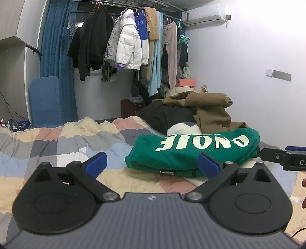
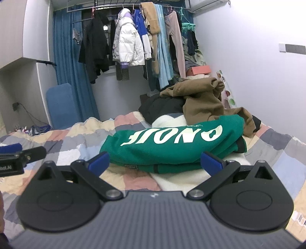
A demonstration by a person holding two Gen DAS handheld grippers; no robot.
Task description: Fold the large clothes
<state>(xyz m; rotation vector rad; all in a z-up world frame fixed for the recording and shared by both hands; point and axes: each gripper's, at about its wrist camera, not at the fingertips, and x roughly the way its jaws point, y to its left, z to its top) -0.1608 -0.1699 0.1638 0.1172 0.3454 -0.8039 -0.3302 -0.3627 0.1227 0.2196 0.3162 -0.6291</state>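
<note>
Holding both tools low over the bed, I see my left gripper (image 1: 152,164) with its blue-padded fingers (image 1: 96,161) spread wide and nothing between them, and my right gripper (image 2: 155,162) equally wide and empty, its blue pads (image 2: 211,161) standing apart from any cloth. Each tool shows at the edge of the other's view, side by side and not touching. Beneath them lies the rumpled patchwork quilt in grey, peach, cream and pale blue squares (image 1: 63,145). Just ahead of the fingertips rests the folded green sweatshirt with large cream lettering (image 2: 172,149), a neat thick bundle lying partly on a cream-white blanket (image 2: 177,178) spread over the quilt. Right behind it, touching its far edge, a heap of unfolded laundry blocks the way further back: a crumpled brown garment (image 2: 202,99) on top, and a black garment (image 1: 166,116) slumped beside it. Beyond the bed stands a blue padded board (image 1: 45,101) leaning by the blue curtain (image 1: 55,57). Farthest off, a metal rail (image 1: 133,3) carries hanging clothes, among them a white puffer jacket (image 1: 129,47) and dark coats (image 1: 91,40), with a white air conditioner (image 1: 206,14) high on the wall to the right.
</note>
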